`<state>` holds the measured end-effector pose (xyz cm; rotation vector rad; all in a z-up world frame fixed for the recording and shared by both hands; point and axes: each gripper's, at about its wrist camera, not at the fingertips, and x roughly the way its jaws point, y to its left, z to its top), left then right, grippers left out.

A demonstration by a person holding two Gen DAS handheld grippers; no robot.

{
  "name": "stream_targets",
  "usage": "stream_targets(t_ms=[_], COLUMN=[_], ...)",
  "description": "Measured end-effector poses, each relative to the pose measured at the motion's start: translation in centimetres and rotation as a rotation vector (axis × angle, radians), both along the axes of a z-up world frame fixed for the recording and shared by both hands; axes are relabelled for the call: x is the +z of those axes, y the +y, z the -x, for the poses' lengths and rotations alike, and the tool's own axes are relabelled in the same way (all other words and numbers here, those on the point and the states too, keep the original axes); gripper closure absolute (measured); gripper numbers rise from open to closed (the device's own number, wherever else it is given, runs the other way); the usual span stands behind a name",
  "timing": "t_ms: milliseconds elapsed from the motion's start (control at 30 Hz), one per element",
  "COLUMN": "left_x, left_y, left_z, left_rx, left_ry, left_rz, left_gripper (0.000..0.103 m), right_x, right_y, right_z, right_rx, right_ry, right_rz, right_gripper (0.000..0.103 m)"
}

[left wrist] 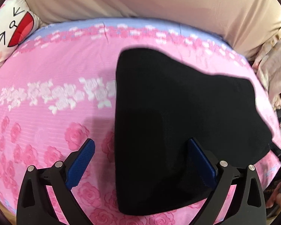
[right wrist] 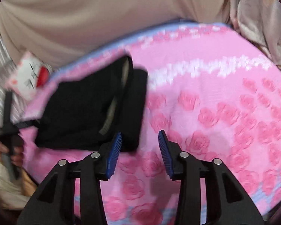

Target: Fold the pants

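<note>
The black pants (left wrist: 178, 121) lie folded into a compact bundle on the pink rose-patterned bed cover (left wrist: 46, 86). My left gripper (left wrist: 140, 146) is open and empty, hovering over the bundle's near left edge; its right finger is above the fabric. In the right wrist view the pants (right wrist: 88, 108) lie left of centre with the waistband lining showing. My right gripper (right wrist: 139, 137) is open and empty, just right of the bundle's near corner. The other gripper (right wrist: 9, 131) shows at the far left.
A white cartoon-face pillow (left wrist: 11, 28) sits at the far left corner. A beige duvet (left wrist: 159, 0) runs along the far side. Crumpled pale bedding (left wrist: 275, 69) lies at the right edge. The cover (right wrist: 224, 112) stretches right of the pants.
</note>
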<state>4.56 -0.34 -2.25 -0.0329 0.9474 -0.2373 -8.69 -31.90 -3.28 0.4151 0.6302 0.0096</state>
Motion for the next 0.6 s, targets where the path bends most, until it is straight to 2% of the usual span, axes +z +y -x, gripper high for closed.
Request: stream_targets(t_ms=[67,133,167,233,300,333,400,467,500,533,567,600], left_x=[1.8,3.4,4.1,3.9,2.5,1.8,-0.1,-1.3,-1.7,-2.0,-2.5,-2.6], left_y=[0.2,0.0,-0.6,-1.5,-2.1,-2.2,-2.2,-1.9,-1.2,-0.7,-0.3,-0.2], left_z=[-0.7,-2.5,-4.3,-7.7,-11.6,-12.7,-15.1,-16.5,-17.2,-17.6,-18.1,-18.2], left_rx=[0.012,0.02,0.04,0.099,0.162,0.177,0.2,0.21,0.211,0.214,0.217,0.215], left_ry=[-0.043,-0.08,-0.102,-0.104,-0.062,-0.044,-0.007,0.013,0.034,0.055,0.086,0.091], left_rz=[0.03,0.057,0.044,-0.033,-0.126,-0.147,-0.173,-0.194,-0.174,-0.14,-0.115,-0.11], left_gripper=[0.005,0.005,0.005,0.005,0.006,0.005,0.005,0.005,0.005,0.005,0.005,0.005], right_x=[2.5,4.6,5.1,4.9,3.8,2.6,0.4,-1.7,-2.5,-3.3,-3.4,-3.1], right_y=[0.3,2.1,3.2,6.0,8.2,9.5,10.5,9.5,8.3,5.7,4.3,3.6], right_z=[-1.2,-4.4,-6.1,-11.1,-15.4,-18.1,-20.9,-22.1,-22.0,-21.4,-20.9,-20.5], right_rx=[0.052,0.155,0.209,0.297,0.343,0.367,0.355,0.209,0.133,0.104,0.079,0.047], right_ry=[-0.063,-0.112,-0.126,-0.1,-0.05,-0.007,0.07,0.138,0.151,0.144,0.142,0.139], right_rz=[-0.032,-0.086,-0.11,-0.162,-0.219,-0.24,-0.226,-0.04,0.014,-0.119,-0.204,-0.187], right_gripper=[0.062,0.062,0.062,0.062,0.062,0.063,0.064,0.077,0.103,0.103,0.103,0.103])
